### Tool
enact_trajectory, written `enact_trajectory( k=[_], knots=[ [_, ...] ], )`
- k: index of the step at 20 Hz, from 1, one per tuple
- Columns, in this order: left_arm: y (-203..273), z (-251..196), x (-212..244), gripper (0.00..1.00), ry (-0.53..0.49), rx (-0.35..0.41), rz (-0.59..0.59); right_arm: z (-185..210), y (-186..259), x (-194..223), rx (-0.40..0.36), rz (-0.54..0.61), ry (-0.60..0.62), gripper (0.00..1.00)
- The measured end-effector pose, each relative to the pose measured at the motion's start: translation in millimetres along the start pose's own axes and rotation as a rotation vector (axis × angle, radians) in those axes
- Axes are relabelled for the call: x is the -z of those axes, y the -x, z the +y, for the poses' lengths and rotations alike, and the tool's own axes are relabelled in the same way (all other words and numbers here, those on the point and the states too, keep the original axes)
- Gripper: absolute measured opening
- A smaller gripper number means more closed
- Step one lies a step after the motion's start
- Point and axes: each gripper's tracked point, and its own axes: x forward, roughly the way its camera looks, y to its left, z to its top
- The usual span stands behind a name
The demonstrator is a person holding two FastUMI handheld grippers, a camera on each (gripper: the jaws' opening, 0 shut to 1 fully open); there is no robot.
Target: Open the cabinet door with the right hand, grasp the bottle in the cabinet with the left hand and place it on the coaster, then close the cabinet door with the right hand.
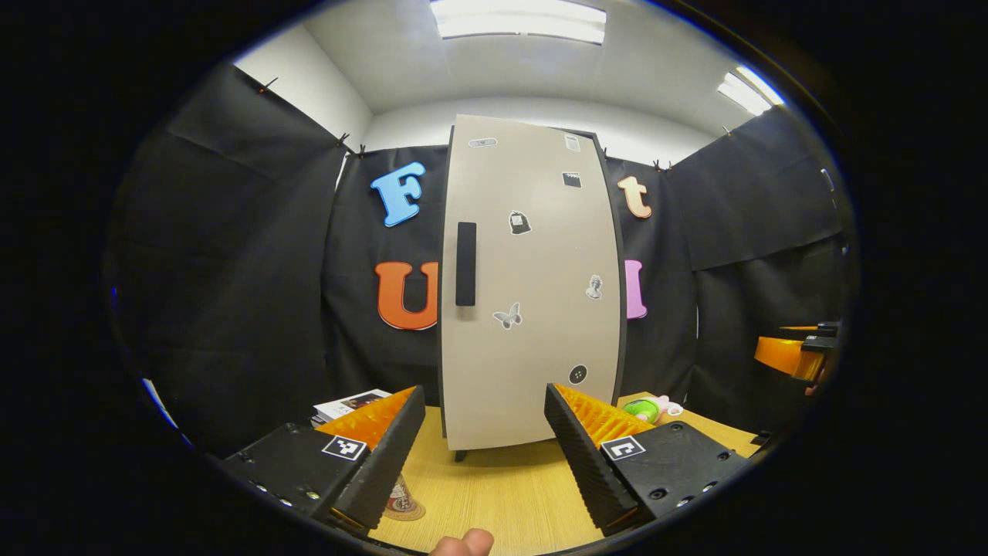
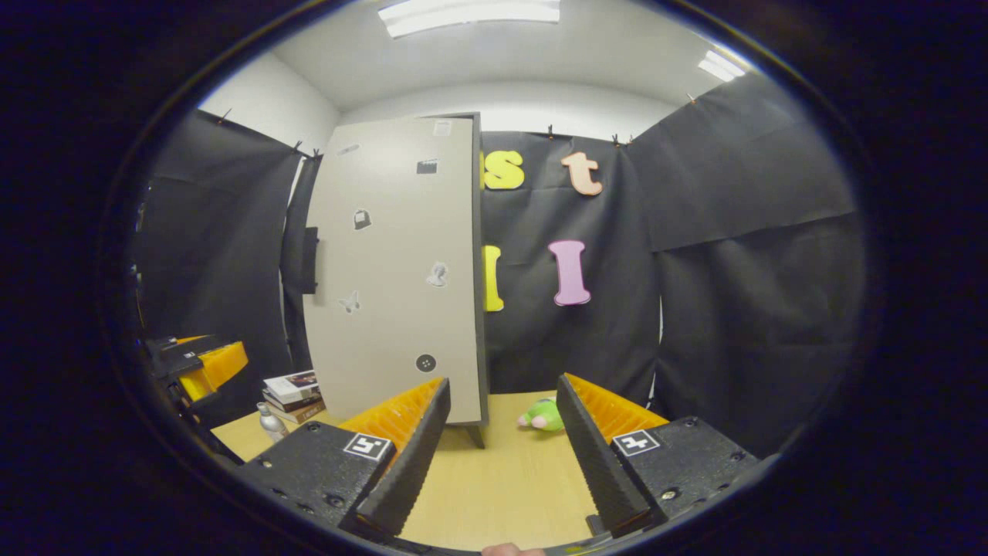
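My left gripper (image 1: 485, 440) jaws apart over the desk (image 1: 502, 494), closed cabinet door (image 1: 532, 286) at twelve o'clock, coaster (image 1: 403, 503) at seven, my right gripper (image 2: 500, 444) jaws apart, empty, bottle (image 2: 269, 423) at nine o'clock beside stacked books (image 2: 292, 392), green plush toy (image 2: 545, 415) ahead.

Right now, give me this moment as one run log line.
cabinet door: shut | left gripper: open, empty | right gripper: open, empty | bottle: upright beside books
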Motion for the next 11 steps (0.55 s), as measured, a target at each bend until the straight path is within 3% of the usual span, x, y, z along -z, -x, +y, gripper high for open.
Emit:
enact_trajectory(
  k=[11],
  knots=[
    [4.5,4.1,-2.4,0.94,0.018,-0.01,-0.001,6.7,-2.5,-2.9,-0.008,-0.006,-0.036,0.9]
  ],
)
